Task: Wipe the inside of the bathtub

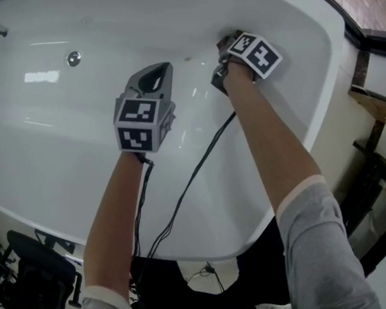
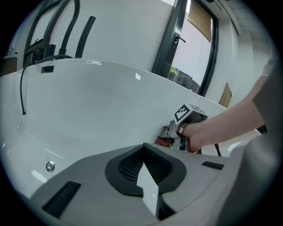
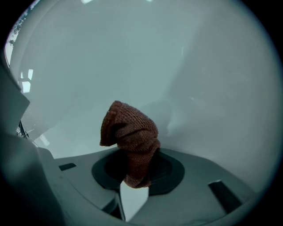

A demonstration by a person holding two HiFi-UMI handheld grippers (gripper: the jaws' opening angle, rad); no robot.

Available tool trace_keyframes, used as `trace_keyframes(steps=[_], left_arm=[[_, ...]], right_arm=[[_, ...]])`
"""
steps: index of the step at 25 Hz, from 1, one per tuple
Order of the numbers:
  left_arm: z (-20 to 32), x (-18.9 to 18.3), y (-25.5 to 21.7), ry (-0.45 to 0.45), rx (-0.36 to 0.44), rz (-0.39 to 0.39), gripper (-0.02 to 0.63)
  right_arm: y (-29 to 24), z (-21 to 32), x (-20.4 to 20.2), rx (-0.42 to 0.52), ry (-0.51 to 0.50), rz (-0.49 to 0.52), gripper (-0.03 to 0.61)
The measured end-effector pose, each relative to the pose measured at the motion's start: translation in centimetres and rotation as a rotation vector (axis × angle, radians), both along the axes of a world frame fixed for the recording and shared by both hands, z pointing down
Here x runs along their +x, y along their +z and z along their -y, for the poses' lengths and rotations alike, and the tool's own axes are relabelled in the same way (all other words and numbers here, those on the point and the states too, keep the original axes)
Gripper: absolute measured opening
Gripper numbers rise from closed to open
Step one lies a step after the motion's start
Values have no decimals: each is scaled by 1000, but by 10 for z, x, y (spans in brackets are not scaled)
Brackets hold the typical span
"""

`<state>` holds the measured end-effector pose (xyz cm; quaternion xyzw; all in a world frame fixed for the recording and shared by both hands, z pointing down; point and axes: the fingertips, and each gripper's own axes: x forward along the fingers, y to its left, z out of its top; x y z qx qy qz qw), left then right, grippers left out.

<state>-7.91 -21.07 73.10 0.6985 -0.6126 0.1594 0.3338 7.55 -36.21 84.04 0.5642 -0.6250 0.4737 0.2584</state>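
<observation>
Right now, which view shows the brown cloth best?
Right gripper view: cloth centred, clamped in the right gripper. Left gripper view shows a small scrap; head view mostly hides it behind that gripper.

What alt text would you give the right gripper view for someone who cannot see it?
A bunched reddish-brown cloth is clamped in the jaws of the right gripper and sticks up in front of the smooth white inner wall of the bathtub. The gripper's grey body fills the bottom of the picture.

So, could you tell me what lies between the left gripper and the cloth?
Only bare tub. The head view shows nothing between the left gripper and the cloth, which the right gripper holds.
</observation>
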Motion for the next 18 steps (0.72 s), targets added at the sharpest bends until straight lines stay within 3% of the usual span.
trace_keyframes(steps=[12, 18], left_arm=[[9, -11, 43, 56, -6, 57, 8], [5, -6, 85, 88, -28, 45, 8]], right_arm=[[65, -13, -22, -48, -46, -20, 100], [102, -23, -36, -60, -93, -34, 100]])
